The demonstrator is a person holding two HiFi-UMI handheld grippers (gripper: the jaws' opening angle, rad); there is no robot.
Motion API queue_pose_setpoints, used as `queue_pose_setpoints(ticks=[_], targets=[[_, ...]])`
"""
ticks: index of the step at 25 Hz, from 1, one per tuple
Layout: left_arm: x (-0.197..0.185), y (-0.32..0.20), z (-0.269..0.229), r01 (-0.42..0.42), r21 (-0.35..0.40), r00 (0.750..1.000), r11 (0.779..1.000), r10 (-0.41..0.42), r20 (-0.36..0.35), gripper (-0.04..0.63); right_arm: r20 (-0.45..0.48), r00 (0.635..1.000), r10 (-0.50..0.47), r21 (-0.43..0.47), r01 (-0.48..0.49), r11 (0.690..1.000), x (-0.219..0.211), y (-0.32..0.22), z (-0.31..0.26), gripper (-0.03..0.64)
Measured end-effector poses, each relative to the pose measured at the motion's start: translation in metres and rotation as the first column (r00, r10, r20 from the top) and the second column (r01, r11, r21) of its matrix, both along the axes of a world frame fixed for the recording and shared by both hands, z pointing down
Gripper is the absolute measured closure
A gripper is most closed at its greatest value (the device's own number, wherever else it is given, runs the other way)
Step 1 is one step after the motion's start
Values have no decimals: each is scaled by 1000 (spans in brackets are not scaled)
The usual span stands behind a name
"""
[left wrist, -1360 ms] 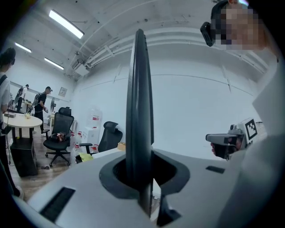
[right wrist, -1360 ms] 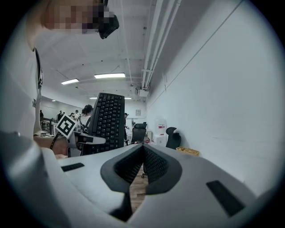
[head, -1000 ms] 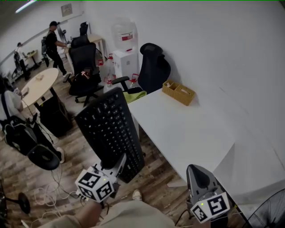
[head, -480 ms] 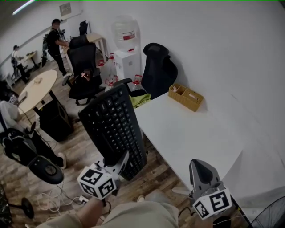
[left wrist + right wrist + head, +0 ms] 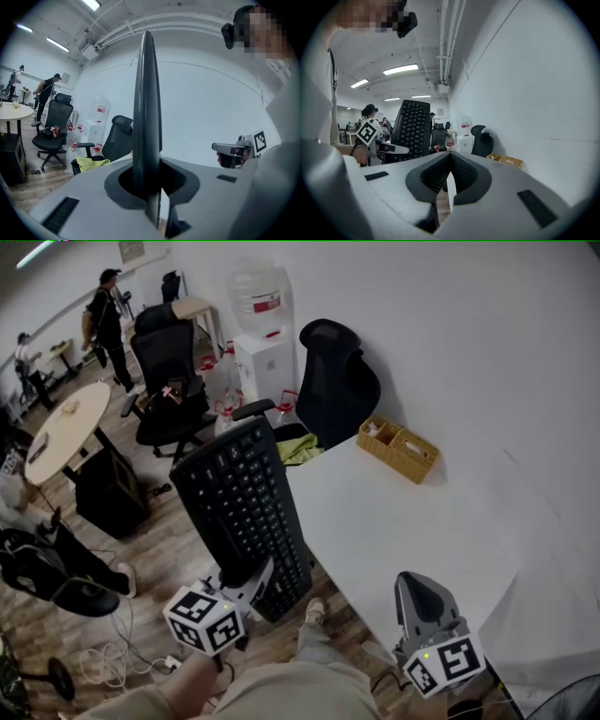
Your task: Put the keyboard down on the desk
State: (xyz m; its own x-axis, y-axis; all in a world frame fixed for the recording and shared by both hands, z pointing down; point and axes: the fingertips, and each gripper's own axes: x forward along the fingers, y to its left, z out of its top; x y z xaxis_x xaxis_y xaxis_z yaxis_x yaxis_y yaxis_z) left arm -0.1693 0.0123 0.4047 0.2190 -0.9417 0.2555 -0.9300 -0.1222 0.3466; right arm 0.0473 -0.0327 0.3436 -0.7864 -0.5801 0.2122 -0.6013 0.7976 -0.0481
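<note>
Head view has the keyboard (image 5: 242, 512) up in the air, not on the desk (image 5: 403, 521). It hangs over the wooden floor just beside the desk's left edge, its length running away from the person and its keys turned up towards the camera.

I judge it a stiff, fairly light plastic slab that will not sag. Its casing is probably smooth, and the long body makes a lever that could pivot in a grip taken at one end. The bare rim is the place to pinch, clear of the keycaps, which could be pressed or popped. A hold nearer the middle of a long side would steady it better.

The left hand-held gripper (image 5: 246, 579) is clamped on the keyboard's near short end. In the left gripper view the dark edge (image 5: 146, 108) stands up from between the narrowly parted jaws.

The right hand-held gripper (image 5: 419, 601) hangs near the desk's front corner, well apart from the keyboard. Its jaws are together on nothing in the right gripper view.
</note>
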Motion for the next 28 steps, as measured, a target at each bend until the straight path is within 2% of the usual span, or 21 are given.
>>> queue_pose_setpoints(ticks=[4,7,15,19,28], targets=[[-19,-75,15,-3,-51,1000,999,3,-7,514,52,999,-7,-55,10,998,-18,-81,5,592],[-29,-128,24,-4,-87,1000,996,2,-18,514,42,999,2,-79,1,997,-27,-140,14,592],[-34,-129,28,-72,-106,997,992,71,-15,514,23,998,59,-89,-57,994,-33,-141,6,592],[-32,-170,43,-98,-137,995,986,97,-12,514,17,997,78,-105,-76,992,-32,-183,20,592],[-14,-230,56,-196,-175,981,965,193,-37,514,9,989,149,-152,-146,978,-13,-233,46,592]])
